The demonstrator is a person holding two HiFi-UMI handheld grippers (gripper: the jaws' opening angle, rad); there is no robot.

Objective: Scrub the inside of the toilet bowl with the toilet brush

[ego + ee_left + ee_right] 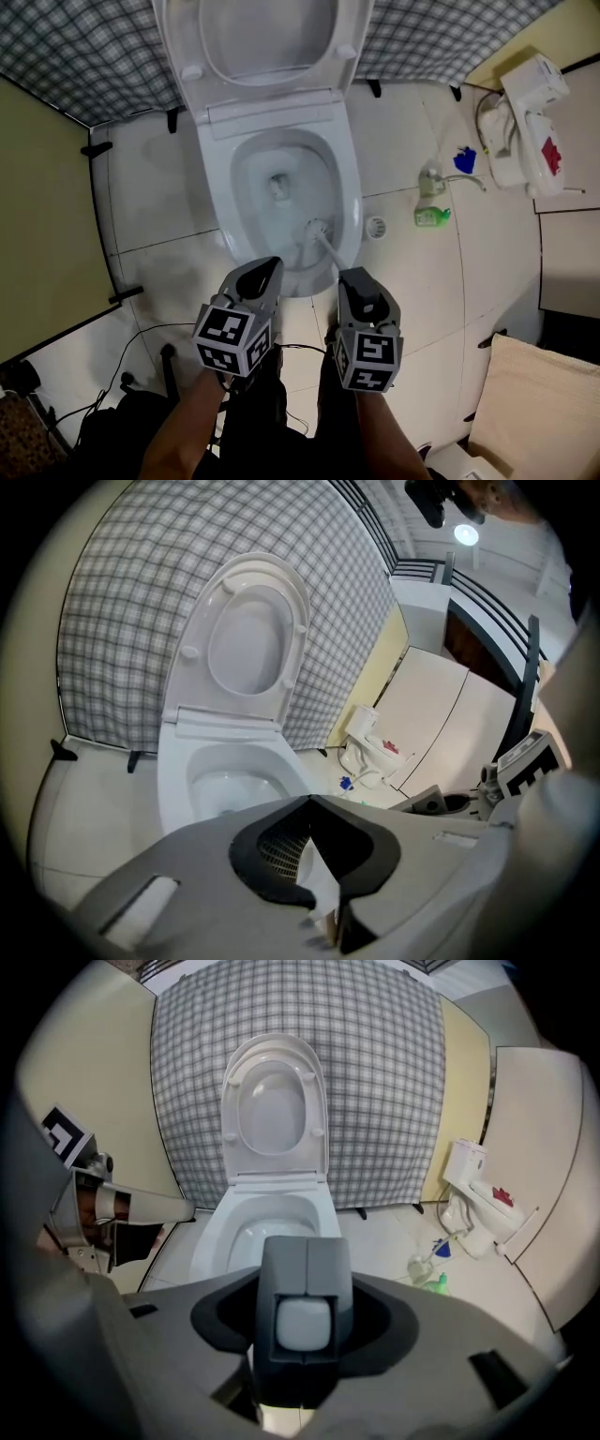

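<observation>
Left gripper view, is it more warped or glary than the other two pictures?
Left gripper view: strong fisheye, black corners, the toilet leaning, an overhead lamp flaring white. Right gripper view: same fisheye, bowing the checked wall, but no glare. Head view: least distortion, even light, darker along the bottom.

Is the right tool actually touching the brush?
Touching. The head view shows the brush running from the bowl into the right tool; the right gripper view shows its grey handle clamped between the jaws.
</observation>
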